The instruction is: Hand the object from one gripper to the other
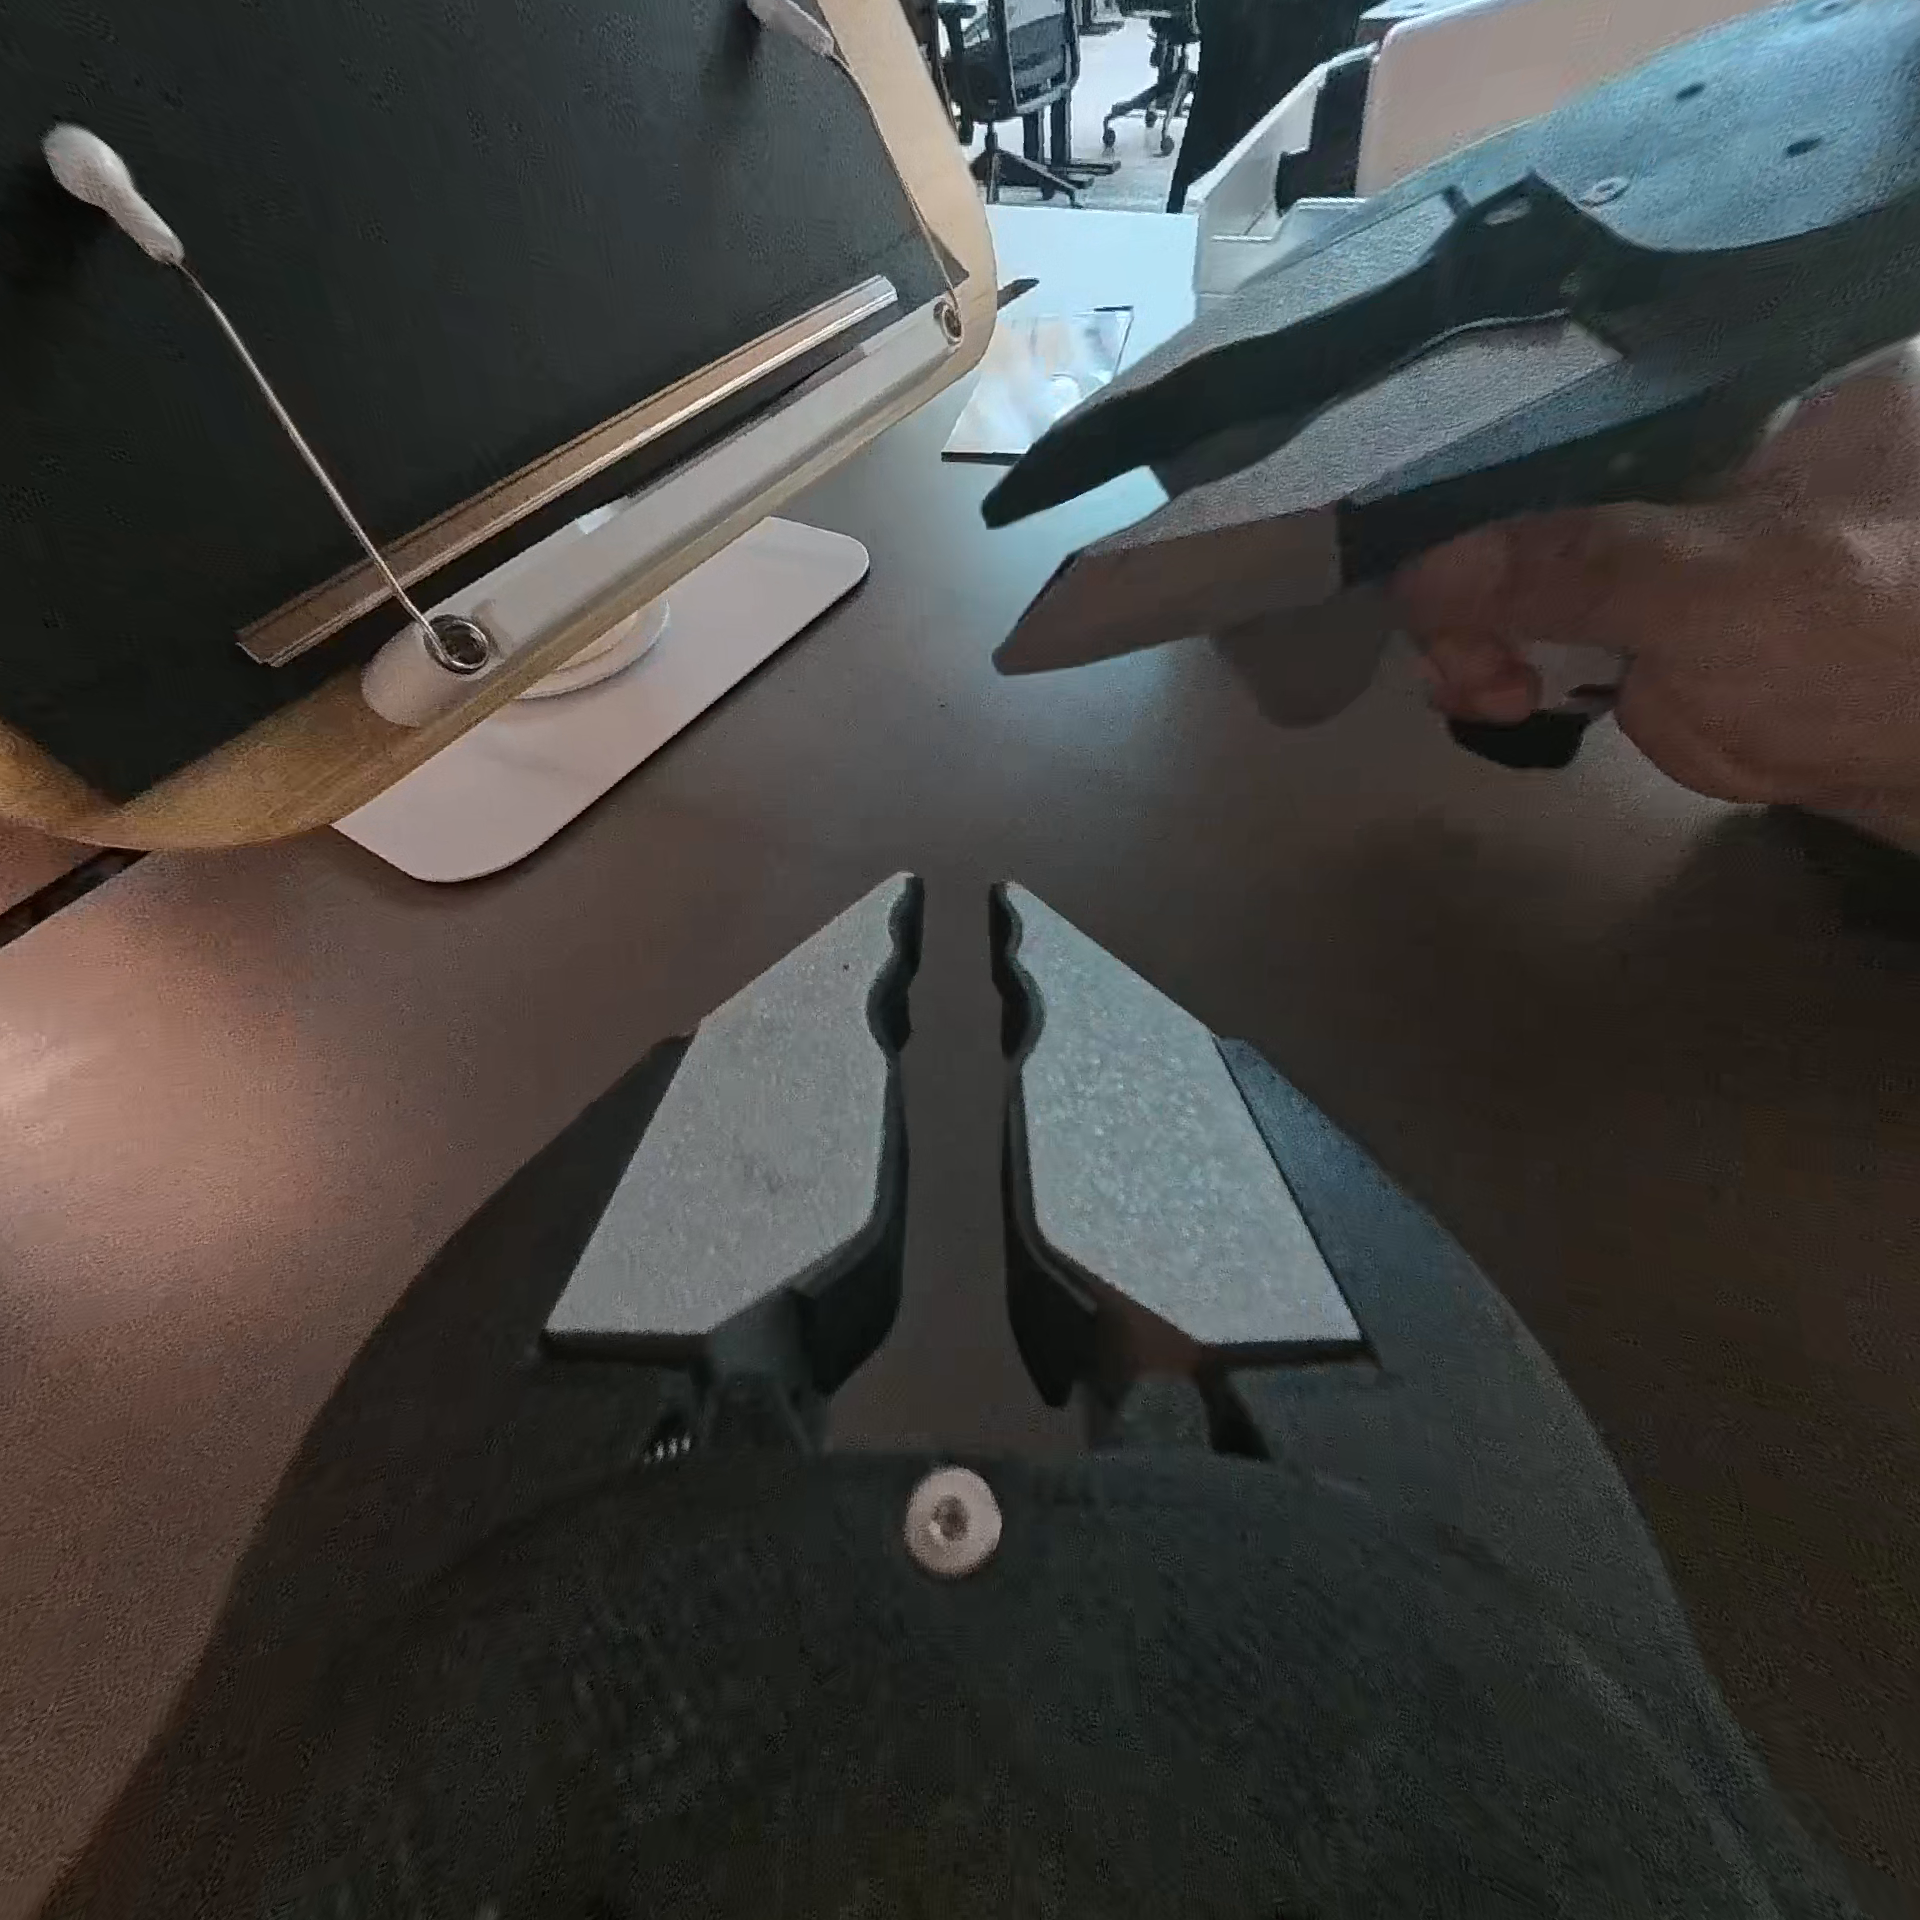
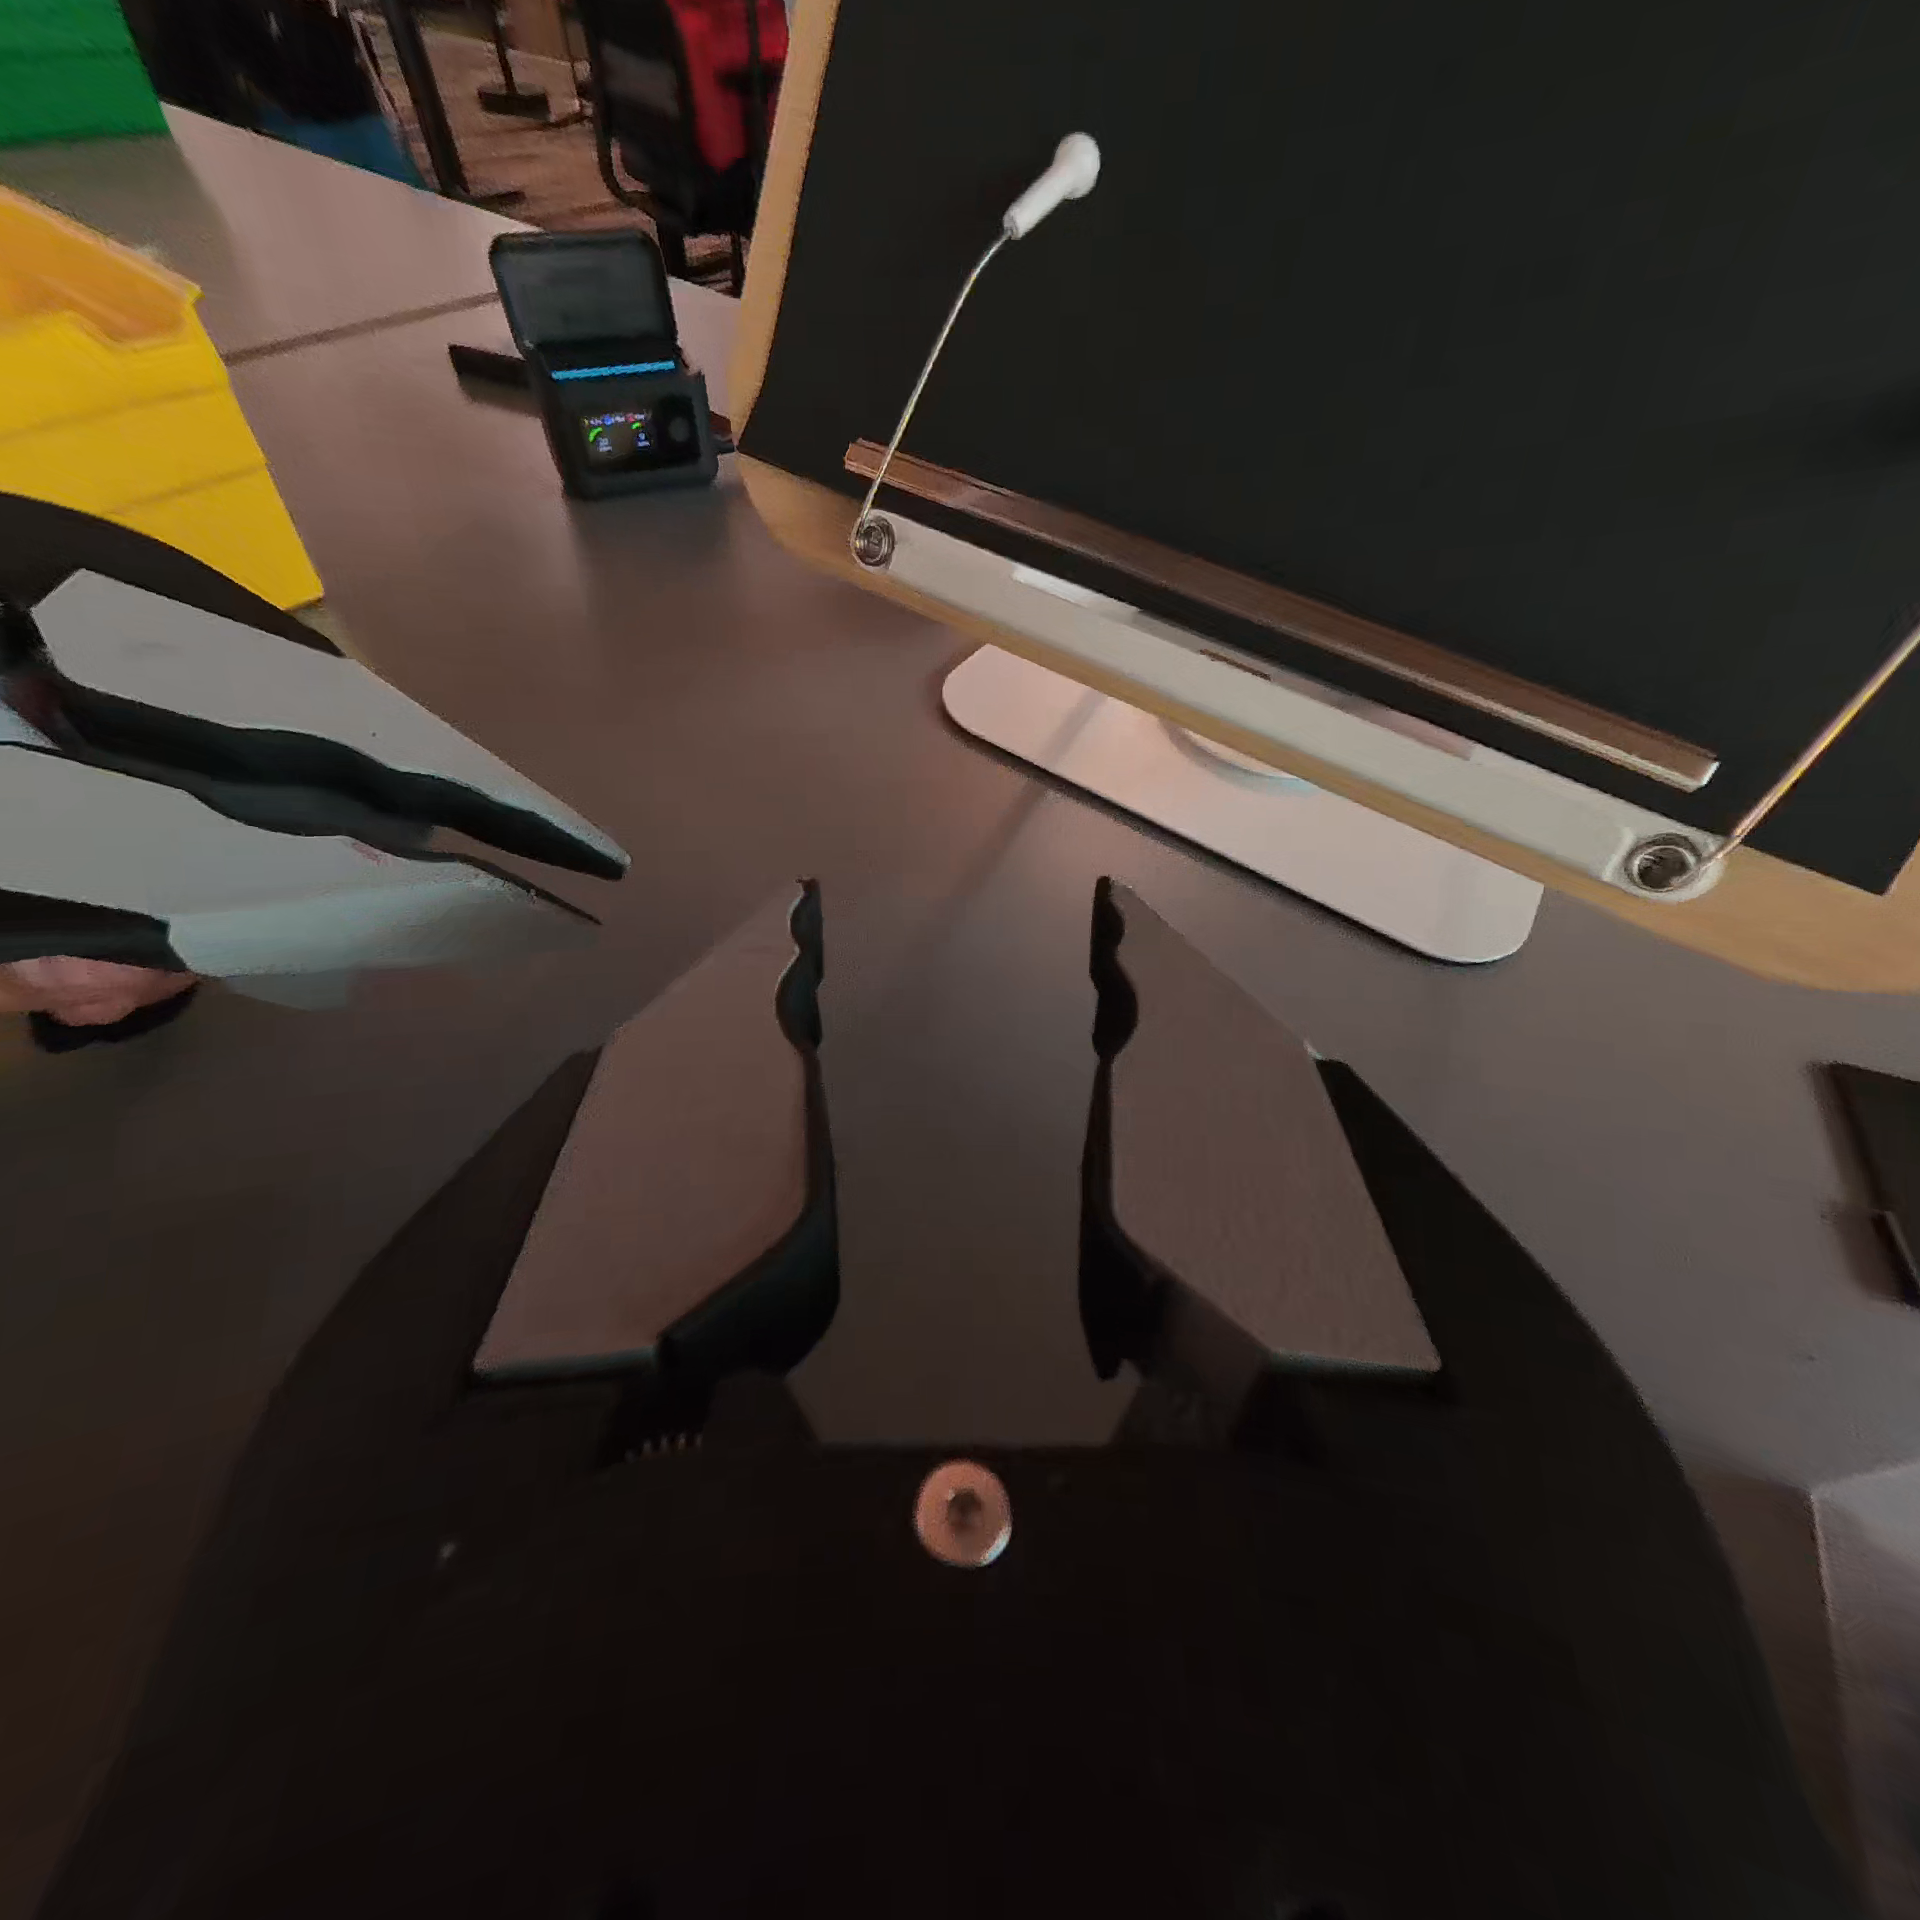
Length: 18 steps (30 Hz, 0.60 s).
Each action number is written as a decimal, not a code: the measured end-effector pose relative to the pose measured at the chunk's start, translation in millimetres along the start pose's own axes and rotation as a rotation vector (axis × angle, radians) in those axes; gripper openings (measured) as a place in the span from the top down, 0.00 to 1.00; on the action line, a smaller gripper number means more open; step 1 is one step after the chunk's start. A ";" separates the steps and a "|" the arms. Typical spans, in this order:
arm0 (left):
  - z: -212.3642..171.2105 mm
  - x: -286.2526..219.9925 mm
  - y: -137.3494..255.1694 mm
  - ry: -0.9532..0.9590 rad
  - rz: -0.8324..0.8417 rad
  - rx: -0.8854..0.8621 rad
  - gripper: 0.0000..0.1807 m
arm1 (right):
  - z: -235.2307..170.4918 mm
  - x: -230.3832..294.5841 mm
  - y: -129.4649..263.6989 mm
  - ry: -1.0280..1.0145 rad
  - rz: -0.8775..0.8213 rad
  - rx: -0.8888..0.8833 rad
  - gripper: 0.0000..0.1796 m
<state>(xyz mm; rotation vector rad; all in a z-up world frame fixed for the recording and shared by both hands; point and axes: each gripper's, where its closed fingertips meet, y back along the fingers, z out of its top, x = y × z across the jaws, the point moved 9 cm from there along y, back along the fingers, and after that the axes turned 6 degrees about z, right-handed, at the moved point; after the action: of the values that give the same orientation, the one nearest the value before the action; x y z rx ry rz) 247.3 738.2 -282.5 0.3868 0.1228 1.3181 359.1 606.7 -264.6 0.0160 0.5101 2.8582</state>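
Office: desks, swivel chairs (image 1: pixel 1013 78)

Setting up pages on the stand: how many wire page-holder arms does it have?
2. One white-tipped wire arm pivots at the ledge's left end. The other pivots at the ledge's right end; its tip runs out of the right wrist view. No more show.

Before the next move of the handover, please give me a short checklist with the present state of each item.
1. Left gripper holds the object: not ok, narrow gap, nothing between the fingers.
2. Right gripper holds the object: not ok, open and empty.
3. Object to hand over is in view: not ok, neither view shows it.
4. Grippers apart, not touching: ok.
5. Grippers apart from the book stand: ok.
6. Dark table between the grippers is free: ok.
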 end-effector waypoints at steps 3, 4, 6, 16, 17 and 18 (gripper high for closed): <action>-2.8 -3.8 -5.2 -0.013 -0.012 0.026 0.97 | -8.8 1.7 -1.9 0.031 -0.012 0.013 0.74; -2.5 -5.2 -5.4 -0.030 -0.007 0.023 0.98 | -9.8 2.5 -2.6 0.039 0.001 0.029 0.74; -1.7 -8.0 -4.9 -0.059 0.002 0.008 1.00 | -10.2 2.6 -3.6 0.067 0.000 0.033 0.75; -1.7 -8.3 -3.2 -0.059 0.014 -0.006 1.00 | -11.3 2.4 -4.4 0.024 0.029 0.029 0.75; -1.7 -8.6 -3.0 -0.060 0.013 -0.006 1.00 | -11.6 3.3 -5.2 0.027 0.031 0.033 0.75; -1.6 -8.9 -2.9 -0.061 0.012 -0.006 1.00 | -11.9 4.1 -5.9 0.032 0.031 0.036 0.75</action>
<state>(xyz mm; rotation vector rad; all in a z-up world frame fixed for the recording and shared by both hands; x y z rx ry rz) 247.2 729.4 -286.2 0.4228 0.0648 1.3173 355.9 609.0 -277.9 -0.0154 0.5725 2.8834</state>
